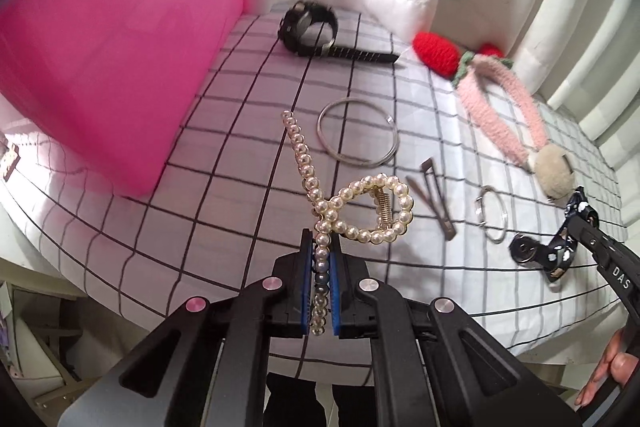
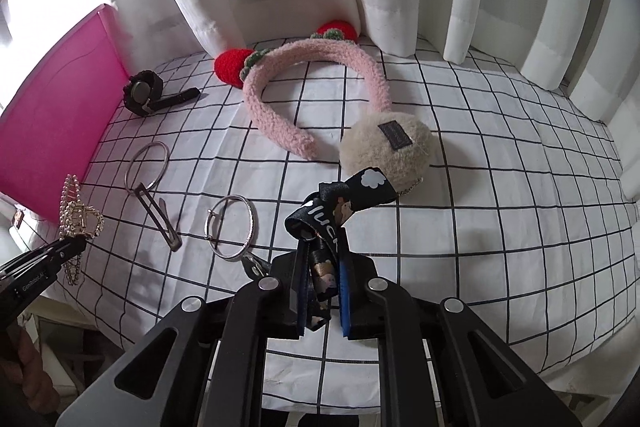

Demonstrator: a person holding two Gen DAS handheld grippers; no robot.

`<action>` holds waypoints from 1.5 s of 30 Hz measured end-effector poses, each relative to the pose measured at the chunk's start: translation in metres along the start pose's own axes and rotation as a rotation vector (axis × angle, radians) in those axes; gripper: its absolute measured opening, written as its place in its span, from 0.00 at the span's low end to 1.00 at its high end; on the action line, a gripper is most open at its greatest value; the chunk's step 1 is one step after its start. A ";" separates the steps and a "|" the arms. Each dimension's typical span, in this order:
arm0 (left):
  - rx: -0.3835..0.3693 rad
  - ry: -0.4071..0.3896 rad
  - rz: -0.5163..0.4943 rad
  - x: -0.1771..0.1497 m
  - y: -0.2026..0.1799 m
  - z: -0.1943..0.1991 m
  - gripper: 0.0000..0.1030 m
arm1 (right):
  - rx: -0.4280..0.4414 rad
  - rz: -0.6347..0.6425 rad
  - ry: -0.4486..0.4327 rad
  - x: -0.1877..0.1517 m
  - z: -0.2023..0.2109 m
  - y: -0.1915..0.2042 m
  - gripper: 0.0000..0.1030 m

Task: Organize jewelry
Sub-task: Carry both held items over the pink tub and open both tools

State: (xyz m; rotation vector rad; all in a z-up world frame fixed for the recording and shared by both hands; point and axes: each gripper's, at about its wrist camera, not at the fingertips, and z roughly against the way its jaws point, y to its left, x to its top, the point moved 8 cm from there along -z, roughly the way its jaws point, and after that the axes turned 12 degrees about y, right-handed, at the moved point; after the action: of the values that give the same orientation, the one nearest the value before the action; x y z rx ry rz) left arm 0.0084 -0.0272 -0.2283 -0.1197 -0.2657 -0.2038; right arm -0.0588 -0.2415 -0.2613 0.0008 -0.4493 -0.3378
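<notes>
Beside bangle (image 1: 357,128) and hair clips (image 1: 434,199), left hand-held gripper (image 1: 320,247) clamped on pearl claw (image 1: 352,211).

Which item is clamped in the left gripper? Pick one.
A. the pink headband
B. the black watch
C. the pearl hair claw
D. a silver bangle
C: the left gripper is shut on the pearl hair claw, lifted off the checked cloth.
</notes>
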 end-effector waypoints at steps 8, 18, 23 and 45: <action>-0.053 -0.110 -0.043 0.021 -0.016 0.062 0.08 | 0.033 0.045 -0.089 0.027 0.053 0.023 0.11; -0.074 -0.297 -0.024 0.064 0.001 0.159 0.08 | 0.151 0.177 -0.246 0.082 0.129 0.102 0.11; -0.016 -0.363 0.039 0.089 0.049 0.189 0.08 | 0.247 0.282 -0.307 0.116 0.153 0.172 0.11; 0.130 -0.212 0.324 0.112 0.260 0.128 0.08 | 0.389 0.605 -0.029 0.164 0.072 0.443 0.11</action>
State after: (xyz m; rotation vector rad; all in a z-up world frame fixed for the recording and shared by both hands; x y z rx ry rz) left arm 0.1386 0.2234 -0.0988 -0.0539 -0.4645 0.1492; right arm 0.1908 0.1296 -0.0937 0.2344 -0.5153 0.3473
